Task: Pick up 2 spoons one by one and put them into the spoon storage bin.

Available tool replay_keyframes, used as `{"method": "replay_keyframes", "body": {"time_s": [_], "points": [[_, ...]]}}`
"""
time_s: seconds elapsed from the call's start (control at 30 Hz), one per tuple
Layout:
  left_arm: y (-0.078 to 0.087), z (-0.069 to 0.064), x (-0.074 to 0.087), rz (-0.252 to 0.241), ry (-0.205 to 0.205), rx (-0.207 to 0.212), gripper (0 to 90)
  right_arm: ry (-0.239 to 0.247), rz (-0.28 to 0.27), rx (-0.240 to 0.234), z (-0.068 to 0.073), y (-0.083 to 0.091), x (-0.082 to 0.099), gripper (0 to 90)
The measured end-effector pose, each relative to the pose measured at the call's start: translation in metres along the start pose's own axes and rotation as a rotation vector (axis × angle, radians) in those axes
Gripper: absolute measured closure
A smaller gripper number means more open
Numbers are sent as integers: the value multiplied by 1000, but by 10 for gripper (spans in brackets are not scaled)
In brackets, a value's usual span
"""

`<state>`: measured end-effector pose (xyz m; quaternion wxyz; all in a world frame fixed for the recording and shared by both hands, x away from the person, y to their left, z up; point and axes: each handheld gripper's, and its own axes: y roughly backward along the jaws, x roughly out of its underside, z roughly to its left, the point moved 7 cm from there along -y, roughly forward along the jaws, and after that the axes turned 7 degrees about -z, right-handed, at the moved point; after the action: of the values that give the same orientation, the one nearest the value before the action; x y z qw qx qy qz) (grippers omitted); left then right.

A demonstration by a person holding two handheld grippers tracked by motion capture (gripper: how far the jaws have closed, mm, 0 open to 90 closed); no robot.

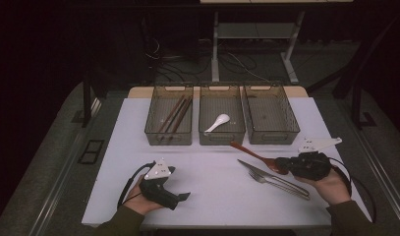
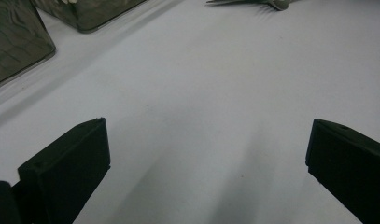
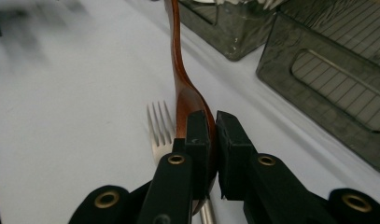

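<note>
Right gripper: jaws clamped on wooden spoon bowl, lower centre, for sorting into a bin.
Left gripper: jaws wide, empty, idle.

The wooden spoon is reddish-brown and glossy, with a slim curved handle and an oval bowl. Its bowl end is clamped between the jaws of the right hand-held gripper, and the handle runs away from them toward the trays. In the high view the spoon sits tilted above the white counter, handle pointing up-left.
</note>
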<state>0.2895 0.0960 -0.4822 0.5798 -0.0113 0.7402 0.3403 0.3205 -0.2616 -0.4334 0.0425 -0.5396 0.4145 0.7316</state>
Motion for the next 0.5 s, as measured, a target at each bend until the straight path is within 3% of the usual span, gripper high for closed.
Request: {"method": "replay_keyframes", "body": {"time_s": [0.3, 0.5], "points": [[0, -1, 1, 5, -9, 5, 0, -30, -56, 36, -11, -5, -20, 838], [-3, -5, 1, 13, -20, 13, 0, -35, -82, 36, -15, -16, -36, 838]]}}
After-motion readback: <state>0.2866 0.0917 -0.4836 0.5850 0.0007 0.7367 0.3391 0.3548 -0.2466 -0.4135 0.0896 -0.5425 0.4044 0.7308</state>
